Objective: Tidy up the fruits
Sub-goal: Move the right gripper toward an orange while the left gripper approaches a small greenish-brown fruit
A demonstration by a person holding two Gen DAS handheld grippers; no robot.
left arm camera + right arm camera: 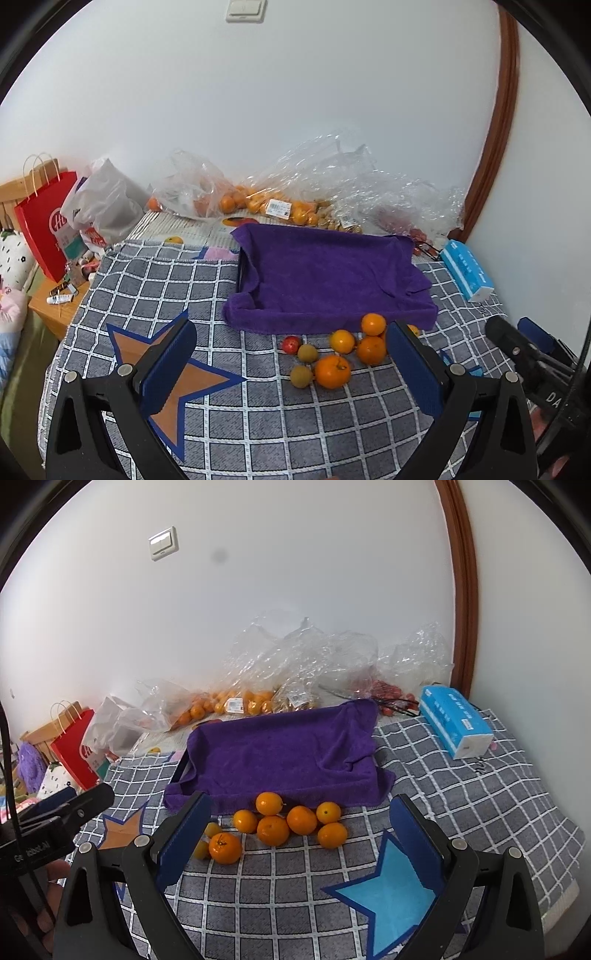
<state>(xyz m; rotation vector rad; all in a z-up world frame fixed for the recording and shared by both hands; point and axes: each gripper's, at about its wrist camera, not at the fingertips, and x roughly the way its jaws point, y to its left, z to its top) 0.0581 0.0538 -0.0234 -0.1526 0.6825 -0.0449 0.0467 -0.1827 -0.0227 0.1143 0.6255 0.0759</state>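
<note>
Several loose oranges (332,371) (273,830) lie on the grey checked cloth (258,424), with two yellow-green small fruits (307,353) and one small red fruit (291,344). Just behind them stands a tray covered by a purple towel (325,273) (280,753). My left gripper (291,354) is open and empty, low over the cloth in front of the fruit. My right gripper (303,823) is open and empty, its fingers either side of the orange pile. Each gripper also shows at the other view's edge: the right (532,350), the left (70,808).
Clear plastic bags of oranges (258,201) (221,705) and other fruit lie along the white wall. A blue tissue pack (467,269) (456,722) lies at the right. A red paper bag (44,221) stands left. An orange star (166,376) and a blue star (391,890) mark the cloth.
</note>
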